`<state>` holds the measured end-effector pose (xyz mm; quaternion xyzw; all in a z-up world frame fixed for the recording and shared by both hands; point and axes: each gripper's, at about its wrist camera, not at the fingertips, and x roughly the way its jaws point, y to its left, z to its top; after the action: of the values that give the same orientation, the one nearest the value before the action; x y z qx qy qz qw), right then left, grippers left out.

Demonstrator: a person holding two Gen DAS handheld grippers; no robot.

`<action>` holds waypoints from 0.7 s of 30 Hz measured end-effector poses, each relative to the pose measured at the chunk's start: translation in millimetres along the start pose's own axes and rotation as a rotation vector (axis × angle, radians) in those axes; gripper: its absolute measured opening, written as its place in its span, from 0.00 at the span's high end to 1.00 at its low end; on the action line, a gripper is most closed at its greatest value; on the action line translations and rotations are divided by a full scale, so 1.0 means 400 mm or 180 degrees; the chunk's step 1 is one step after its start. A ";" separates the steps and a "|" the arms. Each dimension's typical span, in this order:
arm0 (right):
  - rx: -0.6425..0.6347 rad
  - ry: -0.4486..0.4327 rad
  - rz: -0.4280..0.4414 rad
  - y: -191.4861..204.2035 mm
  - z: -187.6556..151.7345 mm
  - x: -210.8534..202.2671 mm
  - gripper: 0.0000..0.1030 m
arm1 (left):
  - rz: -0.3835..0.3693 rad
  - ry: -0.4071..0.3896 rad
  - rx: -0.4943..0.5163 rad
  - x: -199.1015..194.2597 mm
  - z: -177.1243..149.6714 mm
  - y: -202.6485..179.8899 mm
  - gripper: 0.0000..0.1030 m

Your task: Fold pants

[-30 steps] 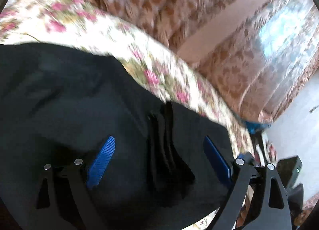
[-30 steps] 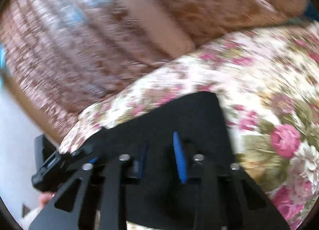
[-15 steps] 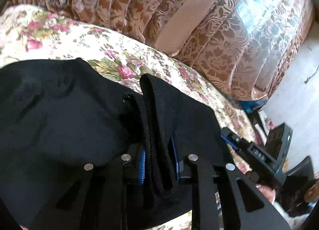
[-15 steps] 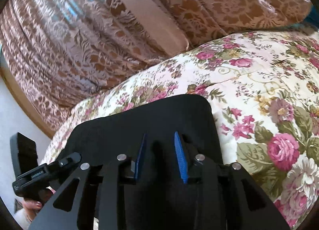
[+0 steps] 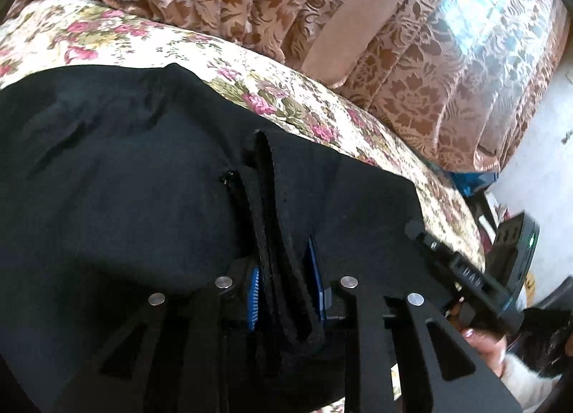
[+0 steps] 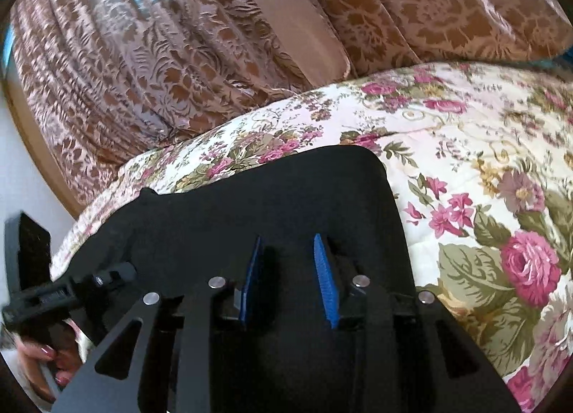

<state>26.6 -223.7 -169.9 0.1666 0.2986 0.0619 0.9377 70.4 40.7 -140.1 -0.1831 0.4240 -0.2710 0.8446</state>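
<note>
Black pants [image 5: 125, 180] lie spread on a floral bedspread [image 5: 286, 98]. My left gripper [image 5: 283, 270] has a thick upright fold of the pants' edge between its blue pads [image 5: 253, 298]. The pads press on it, though the jaws are easing open a little. In the right wrist view the pants [image 6: 286, 191] end in a rounded corner on the bedspread [image 6: 465, 148]. My right gripper [image 6: 287, 244] sits low on that cloth, and black fabric fills the narrow gap between its pads [image 6: 324, 280]. Each gripper shows at the other view's edge, held by a hand [image 5: 483, 341].
Brown patterned curtains [image 5: 250, 1] hang close behind the bed, seen too in the right wrist view [image 6: 143, 73]. The bedspread stretches bare to the right of the pants. A white wall [image 5: 537, 169] and a blue object [image 5: 476, 180] lie past the bed's end.
The left jaws, wide a second ago, have come together on the upright fold of the pants. Both grippers have sunk slightly toward the bed and rolled a little.
</note>
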 end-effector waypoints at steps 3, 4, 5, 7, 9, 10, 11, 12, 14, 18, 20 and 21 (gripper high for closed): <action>-0.0085 -0.0037 -0.0014 0.003 -0.007 -0.007 0.71 | 0.0128 -0.0049 -0.0018 -0.015 0.000 -0.012 0.73; -0.0079 -0.0045 -0.0009 0.003 -0.008 -0.008 0.70 | 0.0193 -0.0080 0.0013 -0.025 0.002 -0.020 0.73; -0.0072 -0.0055 0.0001 0.001 -0.010 -0.009 0.70 | 0.0248 -0.0142 0.0041 -0.037 0.004 -0.026 0.73; -0.0065 -0.0086 0.0029 -0.002 -0.012 -0.010 0.70 | 0.0293 -0.0344 0.0102 -0.071 0.011 -0.045 0.73; -0.0066 -0.0117 0.0049 -0.005 -0.015 -0.011 0.70 | 0.0270 -0.0464 0.0157 -0.093 0.020 -0.062 0.71; -0.0074 -0.0127 0.0054 -0.005 -0.016 -0.011 0.70 | 0.0245 -0.0520 0.0193 -0.101 0.028 -0.074 0.65; -0.0077 -0.0131 0.0056 -0.004 -0.017 -0.013 0.70 | 0.0212 -0.0572 0.0231 -0.106 0.033 -0.087 0.58; -0.0078 -0.0137 0.0060 -0.004 -0.017 -0.013 0.70 | 0.0182 -0.0602 0.0276 -0.106 0.040 -0.099 0.56; -0.0067 -0.0139 0.0073 -0.005 -0.017 -0.014 0.70 | 0.0180 -0.0608 0.0414 -0.096 0.055 -0.125 0.55; -0.0046 -0.0145 0.0094 -0.007 -0.017 -0.015 0.70 | 0.0209 -0.0289 0.0576 -0.012 0.081 -0.156 0.55; -0.0048 -0.0142 0.0093 -0.008 -0.017 -0.015 0.70 | 0.0353 -0.0110 0.0662 0.048 0.083 -0.152 0.55; -0.0048 -0.0139 0.0094 -0.008 -0.017 -0.015 0.70 | 0.0400 -0.0061 0.0698 0.066 0.080 -0.148 0.55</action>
<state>18.0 -226.1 -172.9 0.1653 0.2750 0.0743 0.9442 91.8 -19.5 -106.1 -0.0652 0.3944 -0.2605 0.8788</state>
